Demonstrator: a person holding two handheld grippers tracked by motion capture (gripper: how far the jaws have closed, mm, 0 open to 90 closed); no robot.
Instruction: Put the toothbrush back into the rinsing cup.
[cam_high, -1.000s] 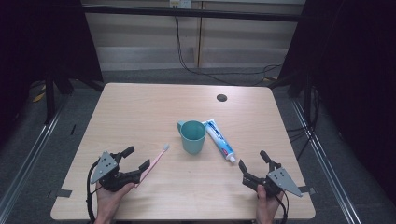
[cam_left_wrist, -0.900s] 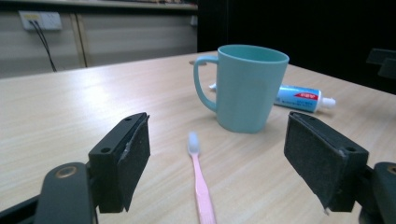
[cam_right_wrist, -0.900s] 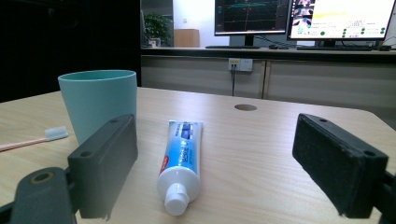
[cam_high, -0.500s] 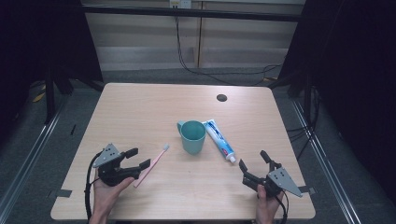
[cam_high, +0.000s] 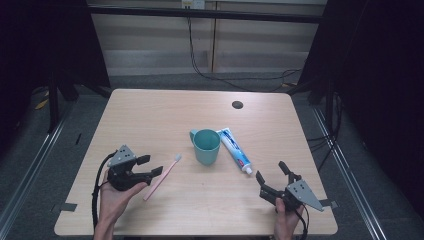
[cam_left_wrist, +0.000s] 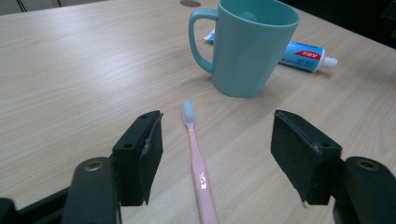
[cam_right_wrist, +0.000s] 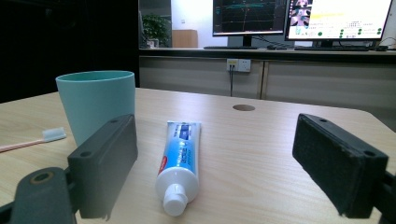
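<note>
Left tongs (cam_left_wrist: 215, 154) wide open, empty, straddling the pink toothbrush (cam_left_wrist: 198, 163) flat on the table (cam_high: 150, 115). Right tongs (cam_right_wrist: 215, 163) likewise open, empty, facing the toothpaste tube (cam_right_wrist: 180, 161). Risk: thin handle skids or pivots under closing jaws, nudging the teal cup (cam_high: 206, 146). Right gripper view alone shows monitors (cam_right_wrist: 299, 21) beyond.
</note>
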